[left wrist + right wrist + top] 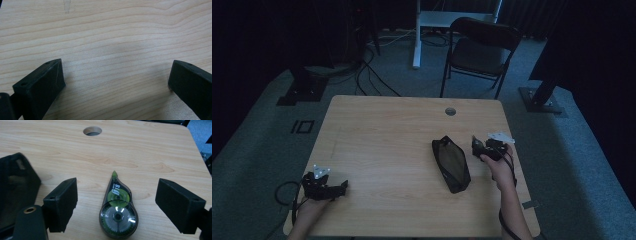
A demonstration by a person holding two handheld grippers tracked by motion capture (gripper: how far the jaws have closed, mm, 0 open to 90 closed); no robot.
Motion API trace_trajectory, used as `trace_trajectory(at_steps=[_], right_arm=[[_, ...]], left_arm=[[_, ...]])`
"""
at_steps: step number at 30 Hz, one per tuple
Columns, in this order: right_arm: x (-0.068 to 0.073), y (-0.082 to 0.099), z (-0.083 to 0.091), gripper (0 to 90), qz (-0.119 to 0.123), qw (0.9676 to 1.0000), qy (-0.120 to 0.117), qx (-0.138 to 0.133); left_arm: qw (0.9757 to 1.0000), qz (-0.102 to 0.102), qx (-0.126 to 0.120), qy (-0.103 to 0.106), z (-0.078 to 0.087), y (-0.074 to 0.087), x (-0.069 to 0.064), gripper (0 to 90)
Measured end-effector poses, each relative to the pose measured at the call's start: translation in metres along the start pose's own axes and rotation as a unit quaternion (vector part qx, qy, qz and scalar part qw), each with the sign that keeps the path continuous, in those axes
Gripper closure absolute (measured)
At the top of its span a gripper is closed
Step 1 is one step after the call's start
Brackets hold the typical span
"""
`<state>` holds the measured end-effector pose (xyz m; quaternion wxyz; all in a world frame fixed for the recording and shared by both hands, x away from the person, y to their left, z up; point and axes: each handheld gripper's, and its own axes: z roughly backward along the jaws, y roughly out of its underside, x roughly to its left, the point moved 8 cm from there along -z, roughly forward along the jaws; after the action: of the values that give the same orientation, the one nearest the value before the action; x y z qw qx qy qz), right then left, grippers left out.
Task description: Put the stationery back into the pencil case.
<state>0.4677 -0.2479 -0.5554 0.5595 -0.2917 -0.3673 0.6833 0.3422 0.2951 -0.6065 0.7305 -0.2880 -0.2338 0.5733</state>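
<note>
White lettering reading "BIC" runs along the green hub of a correction tape dispenser (117,212); smaller print beside it is illegible.

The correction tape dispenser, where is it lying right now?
In the right gripper view the correction tape dispenser lies flat on the table between the open jaws of the right gripper, its green tip toward the cable hole, the black mesh pouch beside it.

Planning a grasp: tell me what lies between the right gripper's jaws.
A correction tape dispenser lies on the table between the open jaws, untouched, in the right gripper view.
</note>
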Motion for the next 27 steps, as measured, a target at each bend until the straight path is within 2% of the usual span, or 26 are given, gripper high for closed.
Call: trace_trajectory(at_steps=[9,12,15,23,27], right_arm=[[-0.003,0.005,-0.020,17.8,0.000,0.9997,-0.005,0.022],[-0.004,0.005,-0.027,17.8,-0.007,0.9997,-0.003,0.024],[-0.006,0.004,-0.033,17.8,-0.001,0.9996,0.005,0.028],[-0.007,0.007,-0.042,18.2,-0.005,0.9992,0.004,0.040],[-0.010,0.009,-0.044,22.1,-0.004,0.9991,0.005,0.042]], left_arm=[[1.0000,0.000,0.000,0.000,0.000,0.000,0.000,0.6],[1.0000,0.000,0.000,0.000,0.000,0.000,0.000,0.6],[1.0000,0.000,0.000,0.000,0.000,0.000,0.000,0.6],[1.0000,0.000,0.000,0.000,0.000,0.000,0.000,0.6],[1.0000,0.000,0.000,0.000,0.000,0.000,0.000,0.6]])
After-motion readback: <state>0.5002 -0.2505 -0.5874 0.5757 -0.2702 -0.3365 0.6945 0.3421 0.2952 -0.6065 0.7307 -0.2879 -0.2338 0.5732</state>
